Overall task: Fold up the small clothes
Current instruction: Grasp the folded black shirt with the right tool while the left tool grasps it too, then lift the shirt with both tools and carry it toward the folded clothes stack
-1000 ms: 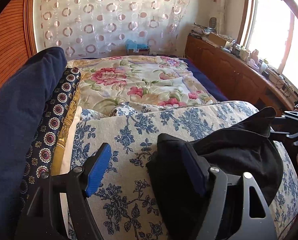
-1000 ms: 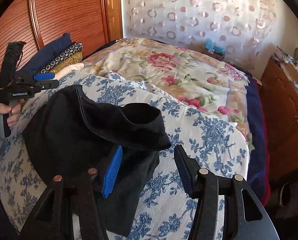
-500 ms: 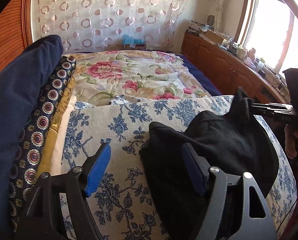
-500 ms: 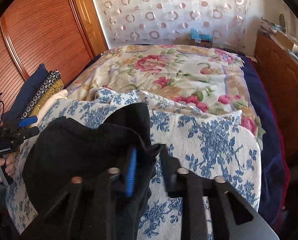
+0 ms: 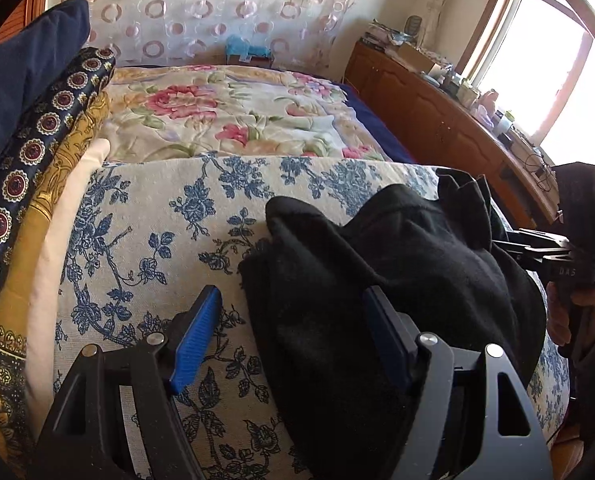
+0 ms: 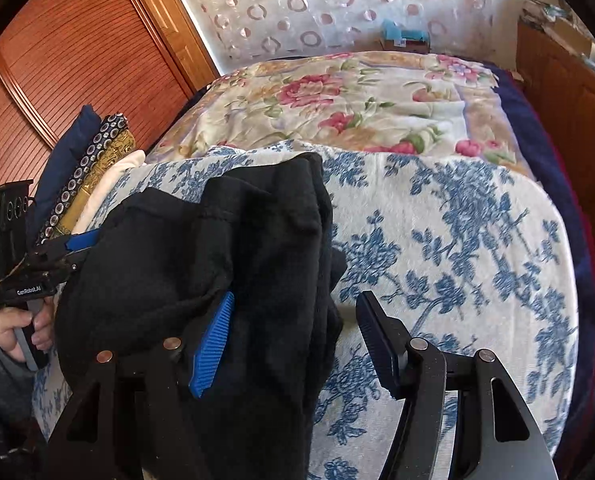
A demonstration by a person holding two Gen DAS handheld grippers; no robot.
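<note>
Lower centre of both views: black garment (image 6: 233, 264) bunched on blue-floral cloth (image 6: 457, 240).
Right gripper (image 6: 293, 340): jaws just reopened, gripping nothing.
Left gripper (image 5: 293, 336): wide, straddling the hem, unpinched.
Advice: pinch one layer only; flatten before creasing.

Bed, covered at its far end by a cream quilt with pink flowers (image 5: 233, 120) over a navy sheet (image 6: 537, 128). Nearer the tongs, a cream cloth with blue flower print (image 5: 157, 216) spreads over the bed, under both pairs of tongs. On it a crumpled black knit garment (image 5: 377, 280) lies, partly between the right tongs' fingers and against the left tongs' right finger. Left of the left tongs: stacked folded fabrics (image 5: 33, 152), navy, medallion-patterned, gold, cream, edge on along the bed's side.
</note>
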